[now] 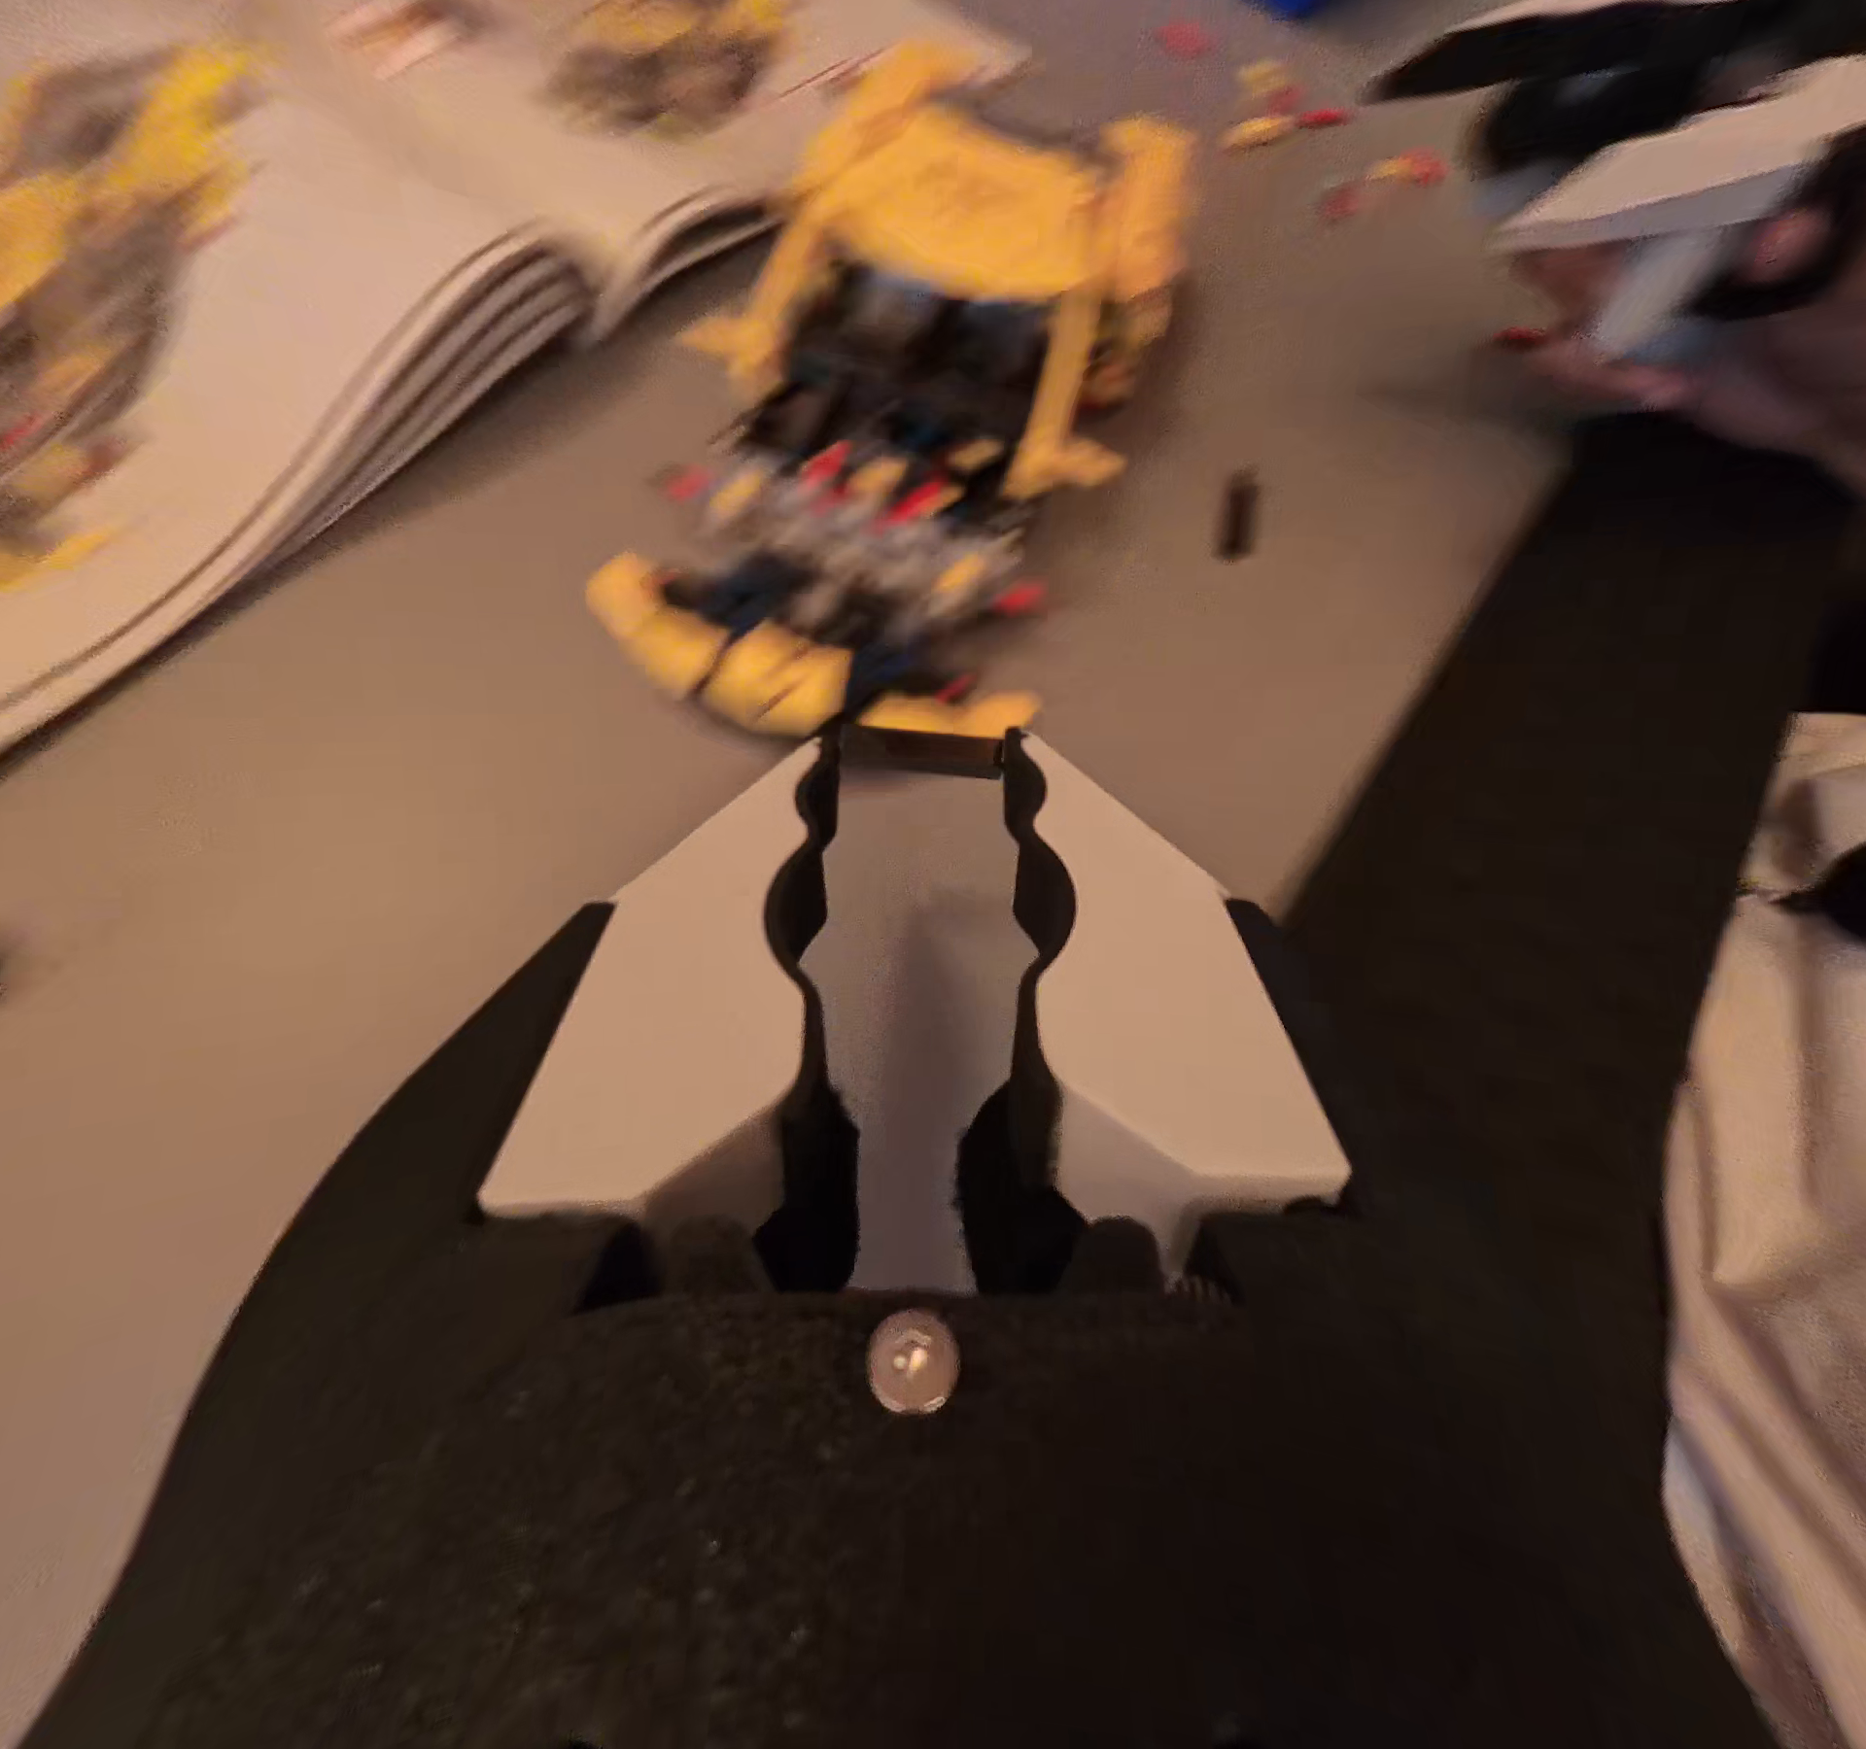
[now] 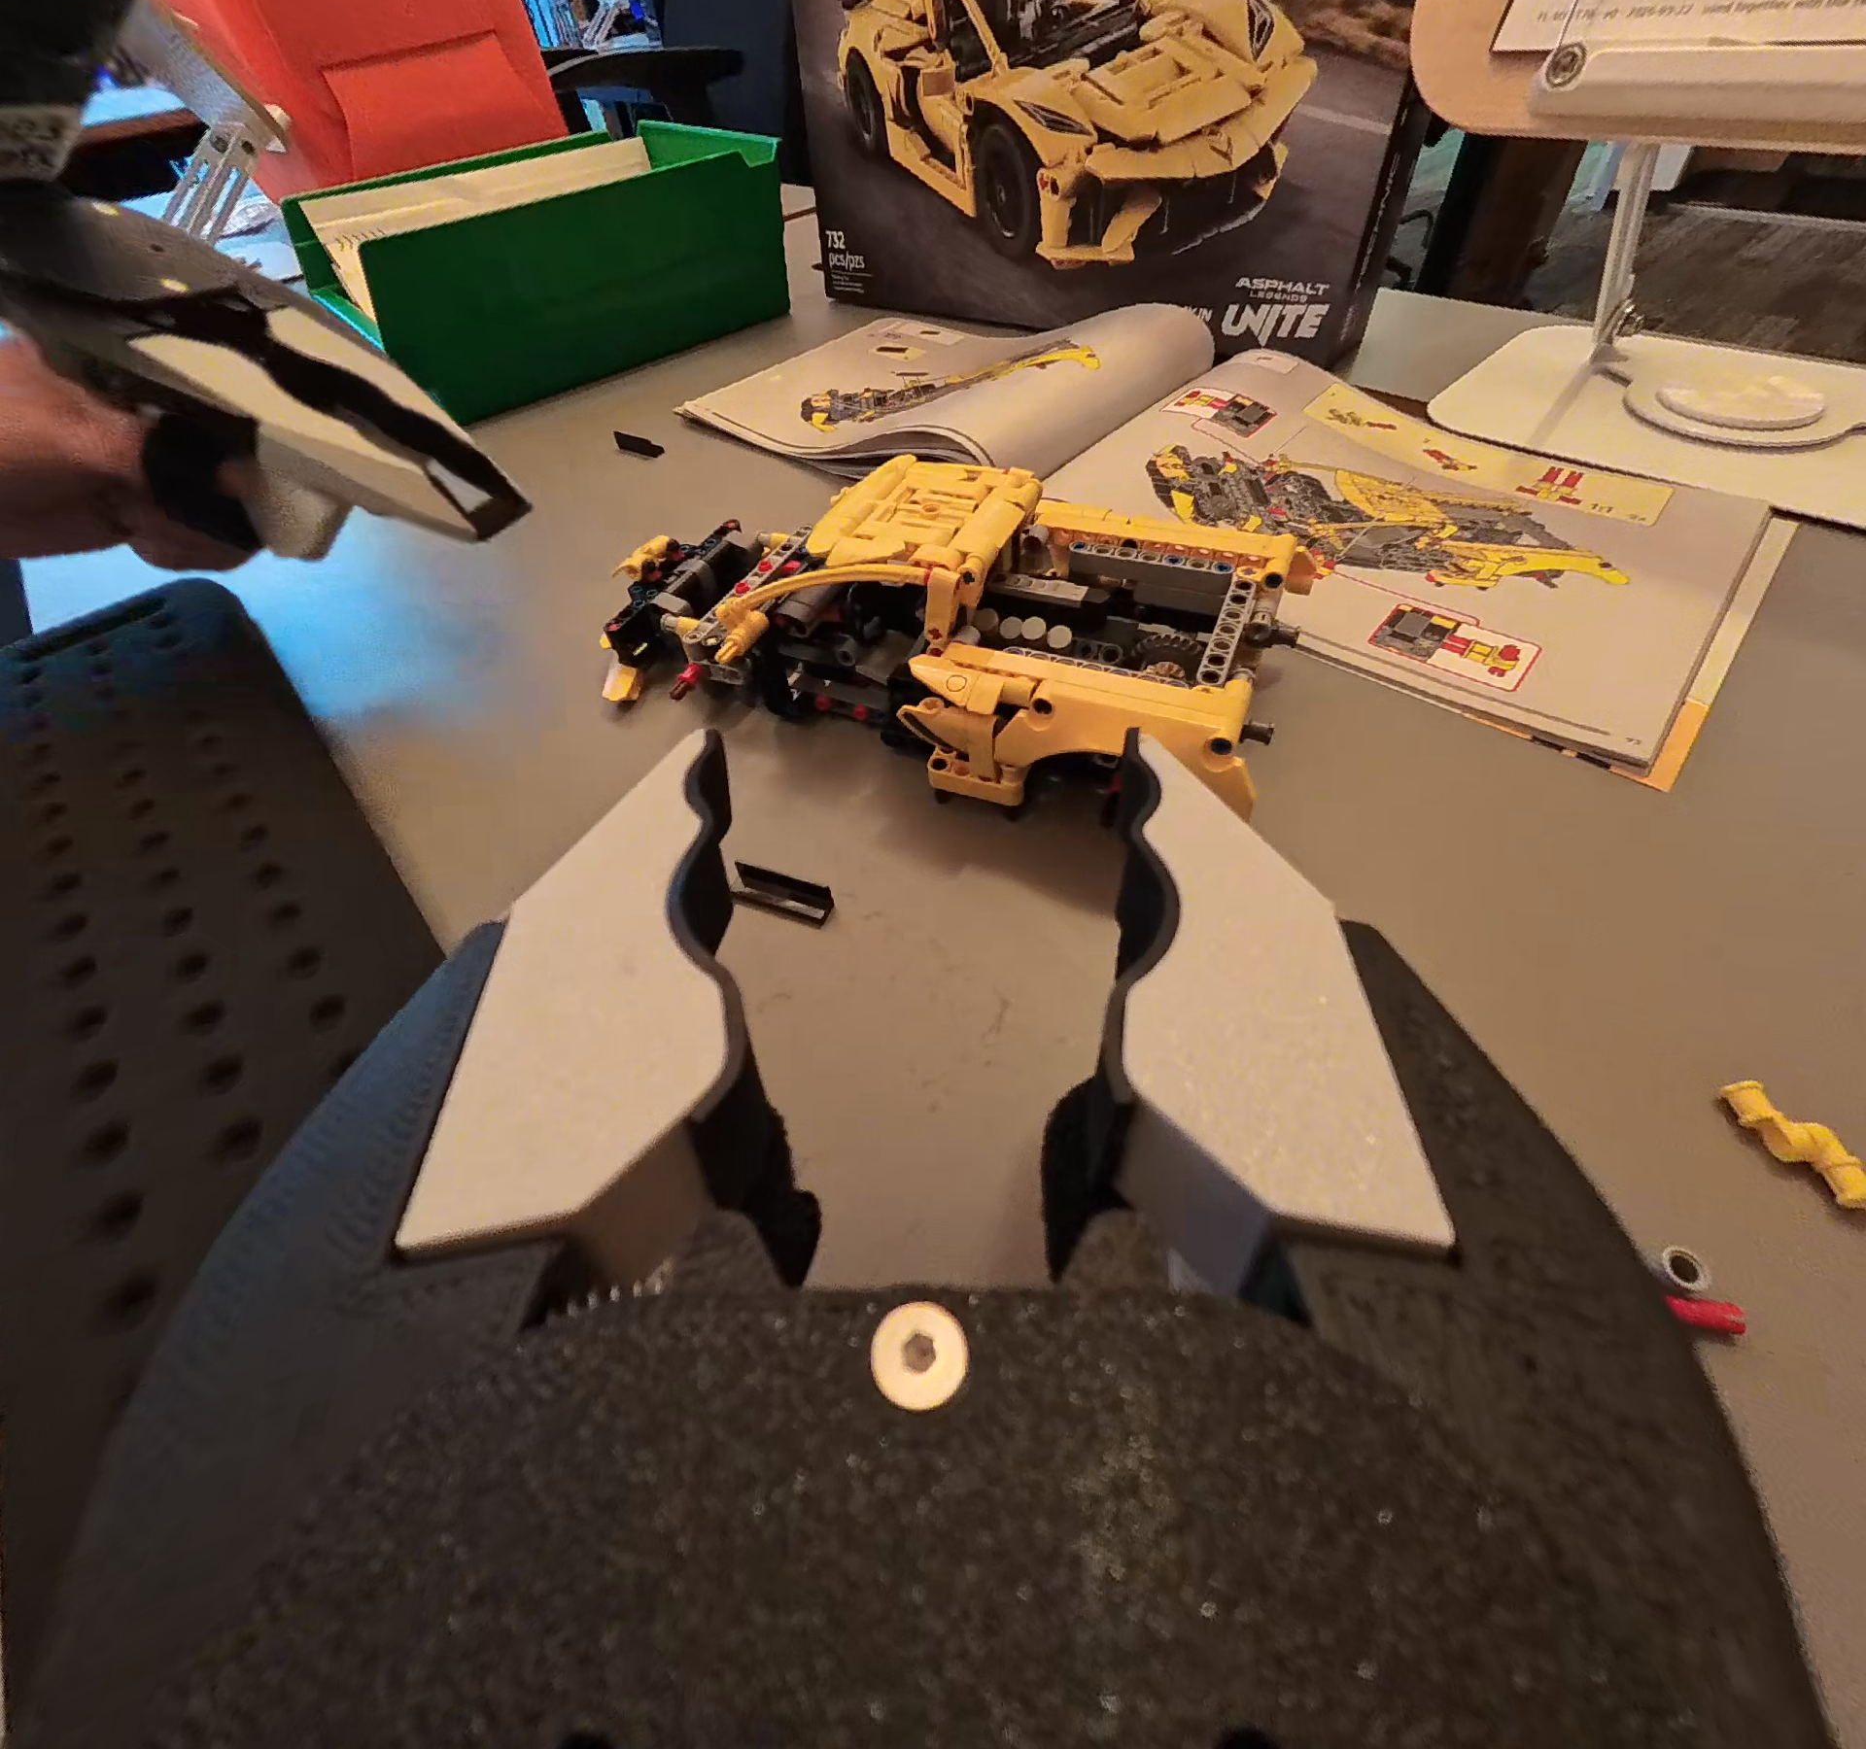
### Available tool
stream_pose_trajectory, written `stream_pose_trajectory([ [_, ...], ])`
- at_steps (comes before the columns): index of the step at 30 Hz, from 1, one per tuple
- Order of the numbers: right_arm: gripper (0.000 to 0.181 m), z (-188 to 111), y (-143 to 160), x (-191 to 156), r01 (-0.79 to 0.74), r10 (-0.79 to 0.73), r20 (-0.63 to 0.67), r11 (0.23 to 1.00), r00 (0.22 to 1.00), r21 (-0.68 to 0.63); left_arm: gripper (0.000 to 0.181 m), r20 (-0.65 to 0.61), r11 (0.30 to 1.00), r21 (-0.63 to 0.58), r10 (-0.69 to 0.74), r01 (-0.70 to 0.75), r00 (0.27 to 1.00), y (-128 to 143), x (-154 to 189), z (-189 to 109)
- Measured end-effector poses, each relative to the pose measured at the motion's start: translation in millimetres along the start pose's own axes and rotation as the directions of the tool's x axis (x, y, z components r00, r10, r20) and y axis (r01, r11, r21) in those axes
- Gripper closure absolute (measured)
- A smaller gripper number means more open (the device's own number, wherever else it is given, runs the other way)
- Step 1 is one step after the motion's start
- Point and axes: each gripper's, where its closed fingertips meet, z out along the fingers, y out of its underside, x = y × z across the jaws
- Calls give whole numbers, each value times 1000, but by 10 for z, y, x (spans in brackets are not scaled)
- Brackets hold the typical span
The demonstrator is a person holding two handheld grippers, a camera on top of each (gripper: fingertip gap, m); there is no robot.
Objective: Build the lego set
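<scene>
2 grippers are working near the half-built yellow car model [image 2: 969, 630], which is lying on the counter [image 2: 485, 651] beside the open instruction booklet [image 2: 1414, 570]. We are pinching a short black piece [image 1: 921, 750] crosswise in the left gripper [image 1: 921, 752], apparently to carry it to the model. We are holding the right gripper [image 2: 924, 762] spread wide and empty just before the model, seemingly ready to steady it.

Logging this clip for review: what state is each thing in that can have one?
Left tool: shut on a small black piece, held crosswise at its tips.
Right tool: open, empty.
Yellow car model: part-built, on the table.
Instruction booklet: open, lying flat.
Green bin: open-topped, papers inside.
Black beam: loose on the table.
</scene>
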Motion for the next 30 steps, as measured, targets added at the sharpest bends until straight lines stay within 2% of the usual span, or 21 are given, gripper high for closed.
stream_pose_trajectory([
  [1,106,-1,-1,2,-3,3,1,1000,1000,1,149,-40,999,16,52,-52,998,-127,281,176],
  [3,106,-7,-7,2,-5,5,2,1000,1000,6,149,-38,989,3,151,-151,988,-260,670,551],
  [5,106,-16,-13,-1,-3,3,3,1000,1000,12,149,3,970,-48,241,-240,971,-273,866,861],
  [8,106,-22,-17,1,-1,1,3,1000,1000,15,148,-25,958,-129,256,-257,966,-163,1001,1171],
  [12,106,-16,-8,-13,9,-10,8,1000,1000,10,147,-53,962,-173,207,-213,977,-65,993,1297],
  [16,106,-5,2,-18,12,-13,10,1000,1000,5,144,-34,963,-172,206,-209,978,-69,963,1280],
  [19,106,3,12,-14,6,-6,13,1000,1000,-1,138,1,988,-62,144,-144,990,-279,892,1031],
  [21,106,8,16,-14,2,-2,17,1000,1000,-3,139,53,1000,9,9,-9,999,-404,609,748],
  [23,106,12,19,-16,1,-1,18,1000,1000,-5,139,196,987,51,-162,155,967,-373,21,434],
  [25,105,16,25,-18,2,-2,19,1000,1000,-9,139,384,952,119,-306,281,871,-206,-688,92],
  [27,105,29,38,-20,3,-3,20,1000,1000,-17,132,534,928,147,-366,342,763,7,-1259,-179],
  [30,105,48,60,-22,2,-2,24,1000,1000,-31,120,623,893,177,-428,414,655,208,-1753,-340],
])
